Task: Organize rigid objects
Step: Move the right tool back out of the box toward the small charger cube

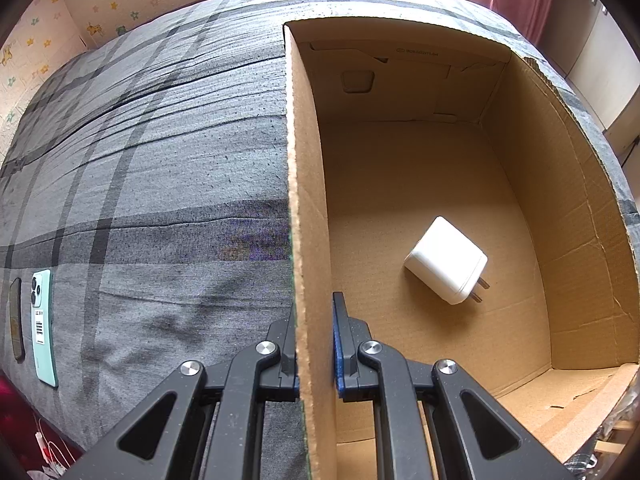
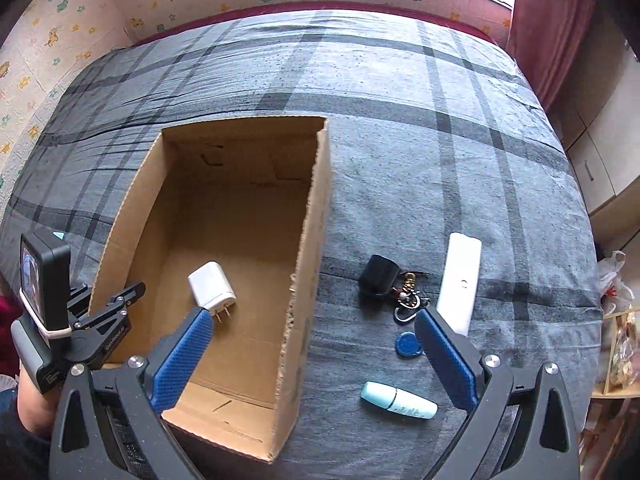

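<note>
On the far left of the bed (image 1: 160,160), in the left wrist view, I see two phones lying side by side near its edge: a dark phone (image 1: 16,320) and, just right of it, a mint-green phone (image 1: 43,326) lying back up. The green phone carries a white barcode sticker; I cannot read its print.

My left tool (image 1: 315,344) points steeply down and is clamped on the left wall of the cardboard box (image 1: 308,208), one pad on each face of the wall. In the right wrist view the same tool appears at the box's near-left corner, with its camera body strapped on top and part of the person's forearm (image 2: 28,396) below it. White lettering runs along one arm of that tool, too small to read. A faint printed code sits on the inside of the far box wall, also illegible.

The white charger (image 1: 446,260) lies on its side on the box floor, near the middle, prongs toward the near right, touching no wall.

My right tool (image 2: 312,354) hangs above the box's right wall, tilted steeply down, jaws spread fully apart with nothing between the pads.

Right of the box, on the bedspread, lie a black key pouch (image 2: 378,274) with keyring, a blue round tag (image 2: 408,345), a pale-blue tube (image 2: 398,400) with small unreadable print, and a white remote (image 2: 460,280).
</note>
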Available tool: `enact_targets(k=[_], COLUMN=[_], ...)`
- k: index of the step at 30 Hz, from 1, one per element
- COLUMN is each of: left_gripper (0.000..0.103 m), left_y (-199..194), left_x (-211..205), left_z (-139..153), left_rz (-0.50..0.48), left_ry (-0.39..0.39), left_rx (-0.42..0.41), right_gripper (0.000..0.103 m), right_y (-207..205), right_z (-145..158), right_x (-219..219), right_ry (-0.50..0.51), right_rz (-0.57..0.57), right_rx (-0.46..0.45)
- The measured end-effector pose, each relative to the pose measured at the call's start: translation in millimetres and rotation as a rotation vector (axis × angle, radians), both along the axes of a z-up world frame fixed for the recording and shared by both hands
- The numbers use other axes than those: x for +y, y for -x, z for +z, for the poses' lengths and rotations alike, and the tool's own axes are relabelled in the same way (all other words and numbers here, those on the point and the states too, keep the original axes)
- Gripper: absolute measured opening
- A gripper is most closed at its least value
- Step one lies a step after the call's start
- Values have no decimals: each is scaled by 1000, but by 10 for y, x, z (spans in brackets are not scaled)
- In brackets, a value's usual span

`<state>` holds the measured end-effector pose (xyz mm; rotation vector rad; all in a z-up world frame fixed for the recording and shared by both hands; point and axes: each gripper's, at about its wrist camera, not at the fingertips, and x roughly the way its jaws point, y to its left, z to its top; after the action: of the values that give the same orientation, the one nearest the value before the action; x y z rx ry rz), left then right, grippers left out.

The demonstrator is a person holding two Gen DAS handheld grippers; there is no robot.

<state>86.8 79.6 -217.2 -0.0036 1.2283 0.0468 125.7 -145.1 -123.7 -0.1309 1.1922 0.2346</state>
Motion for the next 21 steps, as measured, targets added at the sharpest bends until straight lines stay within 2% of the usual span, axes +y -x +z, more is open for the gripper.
enact_targets(k=[11,21], left_gripper=[12,12], left_y=[3,-3], left_x=[0,-7], left_z=[12,9], left_rz=[2,1], left_ry=[0,-4], left_rx=[0,0], right_gripper=[103,103], right_y=[98,248], right_z=[-50,-469], right_x=[-868,-1501], right_ry=[68,94], right_rz=[-163,-300], right_rx=[0,72])
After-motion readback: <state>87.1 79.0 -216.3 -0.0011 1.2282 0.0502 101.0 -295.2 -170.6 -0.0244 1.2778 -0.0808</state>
